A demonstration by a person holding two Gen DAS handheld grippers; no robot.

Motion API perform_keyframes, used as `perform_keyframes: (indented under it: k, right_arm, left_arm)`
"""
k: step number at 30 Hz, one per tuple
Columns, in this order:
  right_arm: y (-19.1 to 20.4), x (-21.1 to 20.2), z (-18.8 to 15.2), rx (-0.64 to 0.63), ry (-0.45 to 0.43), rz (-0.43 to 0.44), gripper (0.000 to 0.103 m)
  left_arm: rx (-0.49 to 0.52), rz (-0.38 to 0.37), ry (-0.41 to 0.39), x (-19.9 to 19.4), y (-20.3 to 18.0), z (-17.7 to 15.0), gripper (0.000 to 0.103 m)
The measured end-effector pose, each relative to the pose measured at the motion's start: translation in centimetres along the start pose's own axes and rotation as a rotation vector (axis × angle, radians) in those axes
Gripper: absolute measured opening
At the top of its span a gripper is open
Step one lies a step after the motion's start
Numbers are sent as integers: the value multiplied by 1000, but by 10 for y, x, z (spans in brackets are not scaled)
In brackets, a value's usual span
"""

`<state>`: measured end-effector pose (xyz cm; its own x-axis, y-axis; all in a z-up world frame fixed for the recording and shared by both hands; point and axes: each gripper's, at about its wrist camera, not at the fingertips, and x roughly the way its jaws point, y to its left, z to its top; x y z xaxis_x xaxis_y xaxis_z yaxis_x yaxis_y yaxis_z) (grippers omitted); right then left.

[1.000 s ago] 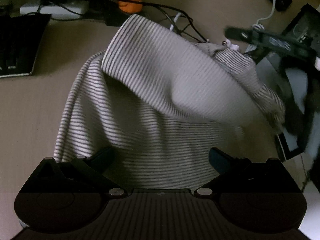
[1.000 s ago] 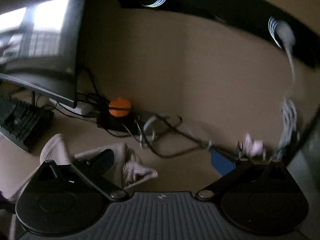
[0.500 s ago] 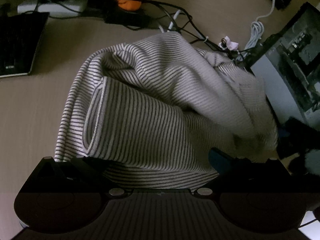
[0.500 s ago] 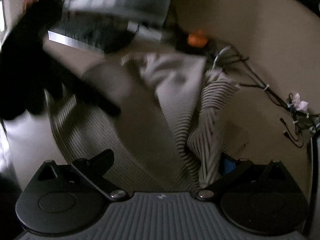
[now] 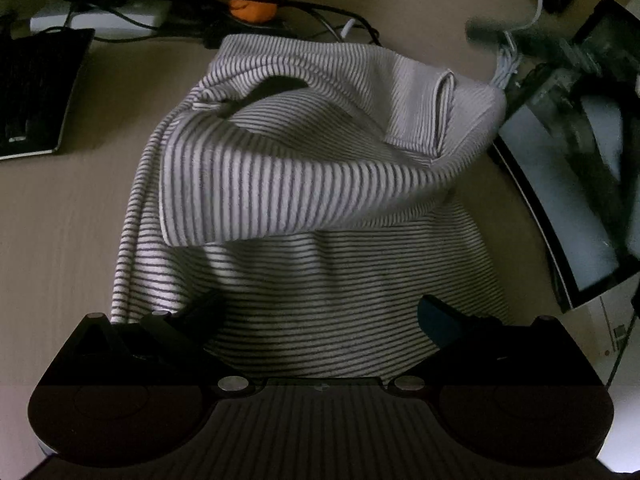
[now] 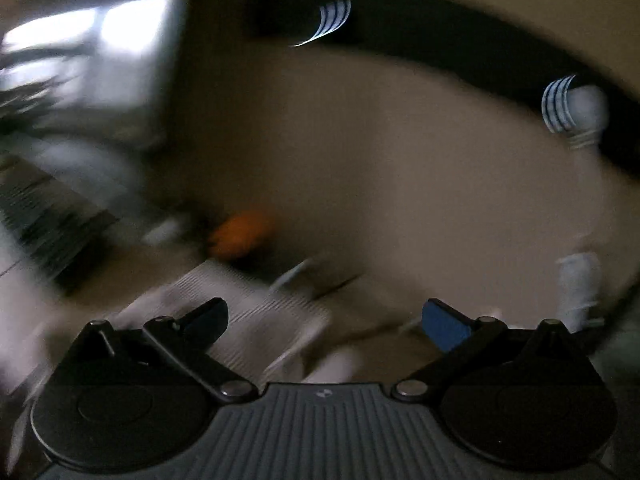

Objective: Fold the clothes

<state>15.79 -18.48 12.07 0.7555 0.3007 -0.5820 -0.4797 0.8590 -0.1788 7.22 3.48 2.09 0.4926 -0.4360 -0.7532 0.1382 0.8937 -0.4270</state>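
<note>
1. Since half a second ago the striped garment (image 5: 304, 200) has been turned over on itself: a thick folded band now lies across its middle, where a looser heap with a side flap lay before, and the right wrist view has swung from the cloth to the wall.
2. The left gripper (image 5: 320, 320) hovers low over the garment's near edge with its jaws spread wide, nothing between them.
3. The garment lies on the beige desk (image 5: 60, 220), its far hem near the cables (image 5: 328, 20) and the orange object (image 5: 254, 4) at the back.
4. A dark keyboard (image 5: 32, 92) sits to the left of it, well apart; a monitor (image 5: 576, 184) stands just beside its right side.
5. The right gripper (image 6: 324, 320) is also spread wide and holds nothing; its view is heavily blurred.
6. In that blur a pale striped patch of the garment (image 6: 248, 304) shows beyond the left finger, with the orange object (image 6: 240, 236) behind it.
</note>
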Motion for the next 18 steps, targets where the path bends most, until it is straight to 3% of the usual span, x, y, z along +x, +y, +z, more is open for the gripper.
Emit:
perform_keyframes:
  k: [6, 8, 10, 12, 14, 15, 17, 18]
  right_arm:
    - [60, -20, -77, -341, 173, 192, 103]
    - [76, -7, -92, -466, 224, 122, 103]
    - [75, 17, -85, -471, 191, -40, 103]
    - [51, 35, -58, -222, 129, -212, 103]
    - [26, 40, -40, 126, 151, -231, 103]
    - [22, 37, -42, 229, 167, -137, 103]
    - [30, 30, -60, 300, 206, 74, 103]
    - [38, 27, -73, 290, 222, 110, 103]
  left_arm:
    - [-54, -30, -6, -1, 6, 3, 103]
    - [-50, -34, -10, -1, 7, 2, 103]
    - [-28, -29, -12, -1, 5, 0, 103]
    - [-2, -15, -13, -1, 1, -1, 103]
    - [22, 0, -11, -1, -2, -3, 103]
    - [32, 6, -11, -1, -3, -4, 103]
    - [48, 14, -17, -2, -4, -8, 103]
    - [53, 15, -20, -3, -5, -10, 103]
